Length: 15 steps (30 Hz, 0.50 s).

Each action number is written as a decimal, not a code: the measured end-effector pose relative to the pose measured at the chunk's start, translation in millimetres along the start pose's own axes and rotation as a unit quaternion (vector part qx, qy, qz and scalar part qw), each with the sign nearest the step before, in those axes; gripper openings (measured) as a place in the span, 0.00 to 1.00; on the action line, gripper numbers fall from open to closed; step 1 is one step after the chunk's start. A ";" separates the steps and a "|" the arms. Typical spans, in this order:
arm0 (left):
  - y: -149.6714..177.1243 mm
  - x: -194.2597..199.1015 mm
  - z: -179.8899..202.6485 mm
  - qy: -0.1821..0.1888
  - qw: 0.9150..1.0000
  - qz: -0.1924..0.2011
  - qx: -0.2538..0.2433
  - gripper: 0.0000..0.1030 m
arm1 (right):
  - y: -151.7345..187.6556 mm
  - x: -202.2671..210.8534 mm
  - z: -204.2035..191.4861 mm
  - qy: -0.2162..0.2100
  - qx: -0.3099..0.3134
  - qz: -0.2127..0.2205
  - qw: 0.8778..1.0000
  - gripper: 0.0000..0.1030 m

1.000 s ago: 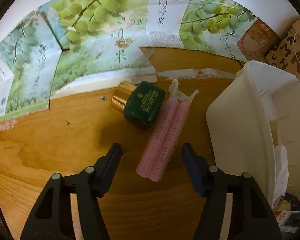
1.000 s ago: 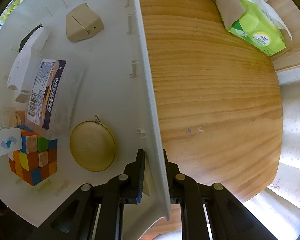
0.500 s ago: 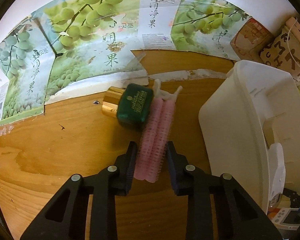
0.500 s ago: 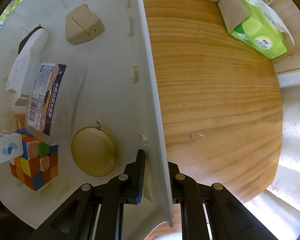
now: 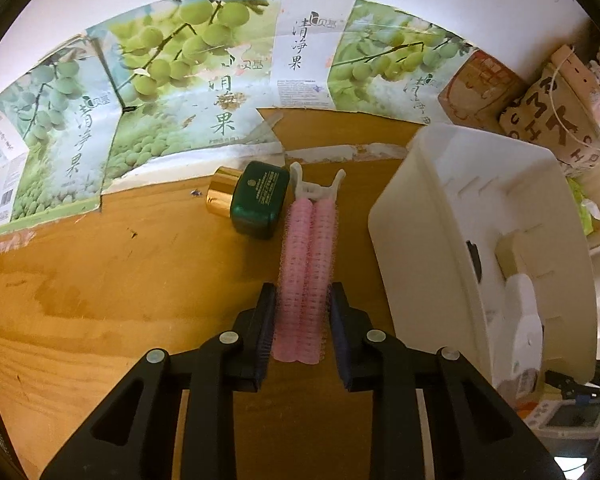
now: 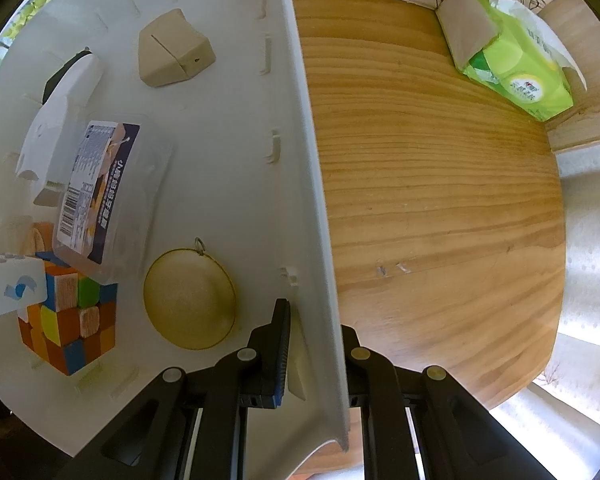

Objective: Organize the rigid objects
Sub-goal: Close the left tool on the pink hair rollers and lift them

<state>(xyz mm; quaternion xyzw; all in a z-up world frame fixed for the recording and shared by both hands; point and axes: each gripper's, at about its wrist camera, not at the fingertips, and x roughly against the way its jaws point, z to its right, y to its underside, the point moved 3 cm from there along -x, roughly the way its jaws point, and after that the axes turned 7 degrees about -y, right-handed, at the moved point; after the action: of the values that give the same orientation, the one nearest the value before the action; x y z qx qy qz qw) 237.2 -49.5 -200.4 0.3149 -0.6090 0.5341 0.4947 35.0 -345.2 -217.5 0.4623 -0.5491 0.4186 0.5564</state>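
My left gripper (image 5: 302, 320) is shut on the near end of a pink hair-roller clip (image 5: 306, 256), whose white handle points away over the wooden table. A dark green bottle with a gold cap (image 5: 256, 204) lies just left of the clip's far end. To the right stands the white plastic bin (image 5: 440, 216). My right gripper (image 6: 314, 344) is shut on the rim of that white bin (image 6: 308, 160), one finger inside and one outside. Inside the bin lie a colour cube (image 6: 68, 320), a round gold compact (image 6: 190, 298), a clear labelled box (image 6: 100, 192), a beige wedge (image 6: 172, 54) and a white device (image 6: 56, 120).
Flattened grape-print cardboard (image 5: 172, 92) lines the table's far side. Brown printed bags (image 5: 556, 120) stand behind the bin. A green tissue pack (image 6: 512, 52) lies on the wood at the far right, near the table's curved edge (image 6: 556, 240).
My left gripper's jaws closed onto the pink roller clip and drew it up and back a little; the green bottle stayed put. The right gripper kept its hold on the bin rim.
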 end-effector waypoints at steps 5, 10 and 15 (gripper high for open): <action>17.8 16.6 -2.9 0.000 1.000 0.005 0.010 0.27 | 4.1 2.0 -1.3 -0.005 0.005 0.007 1.000 0.13; 33.9 35.6 -1.1 0.005 0.999 0.026 0.022 0.27 | 9.4 3.4 -4.8 -0.008 0.017 0.013 1.000 0.13; 48.6 61.7 1.4 0.015 0.998 0.053 0.030 0.27 | 12.6 5.1 -10.5 -0.004 0.035 0.014 0.999 0.13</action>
<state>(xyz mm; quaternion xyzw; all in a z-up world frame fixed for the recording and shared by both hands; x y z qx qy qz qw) 173.2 -30.7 -158.9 0.2891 -0.6011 0.5819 0.4653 25.4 -332.4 -211.4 0.4754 -0.5431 0.4434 0.5314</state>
